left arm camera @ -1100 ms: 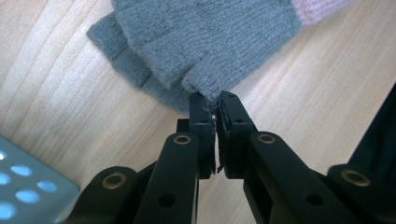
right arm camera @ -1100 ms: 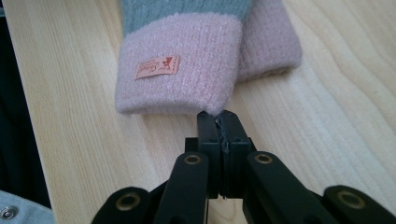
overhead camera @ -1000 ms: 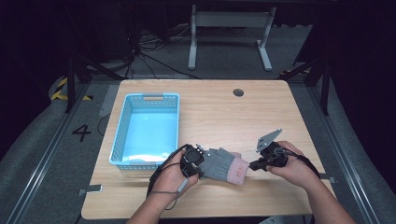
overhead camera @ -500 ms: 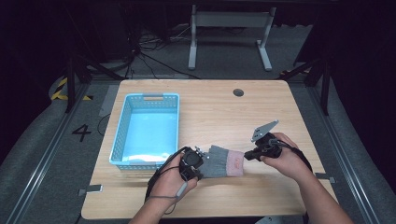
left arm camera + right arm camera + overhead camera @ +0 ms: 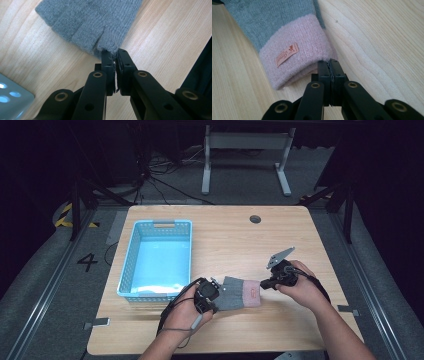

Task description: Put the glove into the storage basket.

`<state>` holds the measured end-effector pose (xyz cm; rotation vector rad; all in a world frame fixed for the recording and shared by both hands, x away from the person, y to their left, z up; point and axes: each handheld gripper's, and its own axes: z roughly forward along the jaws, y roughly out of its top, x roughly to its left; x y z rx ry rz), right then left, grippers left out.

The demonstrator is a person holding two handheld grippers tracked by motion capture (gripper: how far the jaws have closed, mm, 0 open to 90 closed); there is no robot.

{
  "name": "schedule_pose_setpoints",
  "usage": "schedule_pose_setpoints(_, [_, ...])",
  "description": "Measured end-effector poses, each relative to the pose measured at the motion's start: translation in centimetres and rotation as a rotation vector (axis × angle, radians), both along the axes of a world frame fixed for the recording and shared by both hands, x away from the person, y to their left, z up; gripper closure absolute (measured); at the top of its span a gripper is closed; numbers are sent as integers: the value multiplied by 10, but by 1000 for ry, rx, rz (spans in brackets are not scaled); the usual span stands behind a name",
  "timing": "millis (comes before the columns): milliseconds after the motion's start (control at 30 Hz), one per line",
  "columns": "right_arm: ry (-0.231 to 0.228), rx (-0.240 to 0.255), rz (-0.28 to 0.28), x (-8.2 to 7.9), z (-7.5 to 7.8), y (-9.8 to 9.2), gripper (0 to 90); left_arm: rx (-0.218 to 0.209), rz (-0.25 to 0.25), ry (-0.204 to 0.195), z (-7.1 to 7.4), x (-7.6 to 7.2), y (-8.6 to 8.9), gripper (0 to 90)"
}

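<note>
Glove (image 5: 239,293) flat on counter (image 5: 225,240), near edge, beside basket (image 5: 156,257). Left claw (image 5: 114,53) pinches fingertip end; right claw (image 5: 329,65) clenched at pink cuff (image 5: 294,65), grip unclear. Soft, light, limp knit: you hold edges, expect sag.

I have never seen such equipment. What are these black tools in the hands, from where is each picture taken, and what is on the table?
A person holds a hand-held claw in each hand. One picture looks down from above the wooden table; the other two come from cameras riding on each claw. On the table lie a blue basket and a grey glove with a pink cuff. The left claw is shut on the glove's finger end. The right claw is shut at the cuff's edge; whether it pinches cloth is unclear.
</note>
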<state>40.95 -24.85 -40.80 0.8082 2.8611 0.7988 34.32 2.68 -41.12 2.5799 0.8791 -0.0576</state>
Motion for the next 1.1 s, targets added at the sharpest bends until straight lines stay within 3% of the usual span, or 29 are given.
schedule_pose_setpoints(200, [8, -16, 3, 4, -8, 2, 896, 14, 0, 23, -8, 3, -1, 857])
schedule_pose_setpoints(433, [8, -20, -6, 6, -14, 4, 889, 30, 12, 22, -13, 5, -2, 854])
schedule_pose_setpoints(600, [-7, -20, -14, 5, -15, 1, 809, 37, 25, 12, -13, 6, 0, 790])
schedule_pose_setpoints(700, [2, -8, -19, 3, -11, -1, 807, 46, 37, -11, -11, 7, 2, 755])
schedule_pose_setpoints(900, [-21, -4, -21, -3, -4, -6, 786, 22, 32, 2, -3, 9, 8, 690])
schedule_pose_setpoints(1100, [-31, 6, -32, -10, 3, -12, 772, 6, 26, -27, 10, 6, 11, 642])
